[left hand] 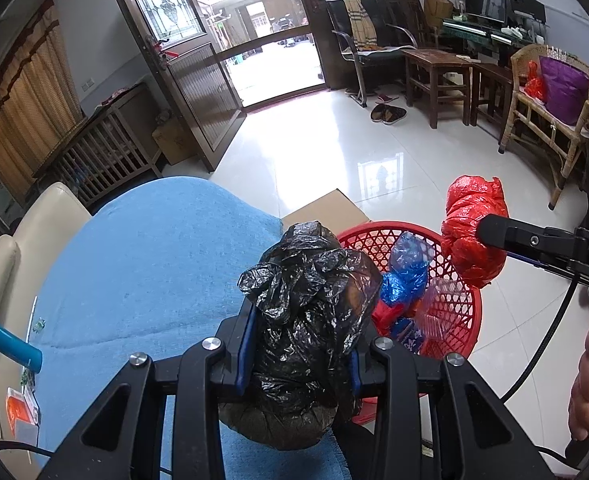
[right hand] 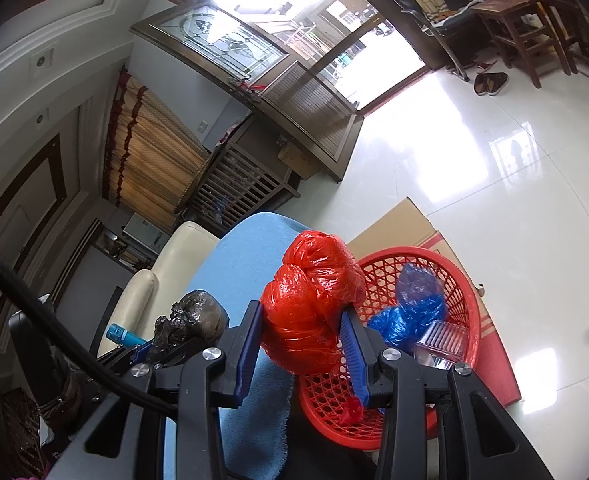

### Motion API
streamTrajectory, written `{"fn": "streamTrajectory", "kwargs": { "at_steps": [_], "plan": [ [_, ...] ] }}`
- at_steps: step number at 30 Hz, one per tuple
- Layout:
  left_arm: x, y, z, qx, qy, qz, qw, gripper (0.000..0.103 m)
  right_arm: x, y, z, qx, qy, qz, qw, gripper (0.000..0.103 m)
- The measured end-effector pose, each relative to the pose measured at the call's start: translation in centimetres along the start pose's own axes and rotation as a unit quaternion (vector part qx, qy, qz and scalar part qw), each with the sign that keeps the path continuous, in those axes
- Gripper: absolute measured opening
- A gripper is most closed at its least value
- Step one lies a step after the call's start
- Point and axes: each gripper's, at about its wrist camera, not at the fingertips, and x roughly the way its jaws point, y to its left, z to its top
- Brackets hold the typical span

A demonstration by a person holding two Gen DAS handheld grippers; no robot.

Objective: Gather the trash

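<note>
The black trash bag (left hand: 310,312) was clamped between the blue pads of the left gripper (left hand: 300,344), held above the edge of the blue cloth (left hand: 142,264). The right gripper (right hand: 300,336) squeezed a knotted red bag (right hand: 310,296) just over the red basket (right hand: 460,280). Inside lay a blue bag (right hand: 410,312) and what looked like a clear plastic box (right hand: 440,340).
</note>
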Motion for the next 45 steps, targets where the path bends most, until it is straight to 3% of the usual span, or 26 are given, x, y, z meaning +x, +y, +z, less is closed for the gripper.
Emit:
{"fn": "streamTrajectory", "kwargs": {
  "at_steps": [20, 23, 25, 27, 34, 45],
  "plan": [
    [3.4, -1.2, 1.7, 0.014, 0.029, -0.035, 0.9989, 0.040, 0.9, -3.1, 0.4, 0.036, 0.014, -0.024, 0.999, 0.043],
    [3.9, -0.9, 2.0, 0.011, 0.032, -0.047, 0.9983, 0.049, 1.4, -3.3, 0.3, 0.047, 0.027, -0.023, 0.998, 0.049],
    [4.0, -0.8, 2.1, 0.007, 0.030, -0.049, 0.9983, 0.062, 1.6, -3.5, 0.4, 0.056, 0.033, -0.018, 0.998, 0.064],
    [3.8, -0.5, 2.2, 0.003, 0.024, -0.050, 0.9985, 0.065, 1.6, -3.8, 0.5, 0.061, 0.033, -0.013, 0.998, 0.066],
    [2.1, 1.3, 1.4, -0.017, 0.007, -0.018, 0.9997, 0.067, 1.3, -2.8, 0.6, 0.049, 0.024, -0.011, 0.998, 0.066],
    [-4.3, 6.8, -1.8, -0.075, -0.046, 0.061, 0.9942, 0.080, 1.4, 3.9, -0.8, -0.029, 0.026, 0.006, 0.999, 0.066]
  ]
}}
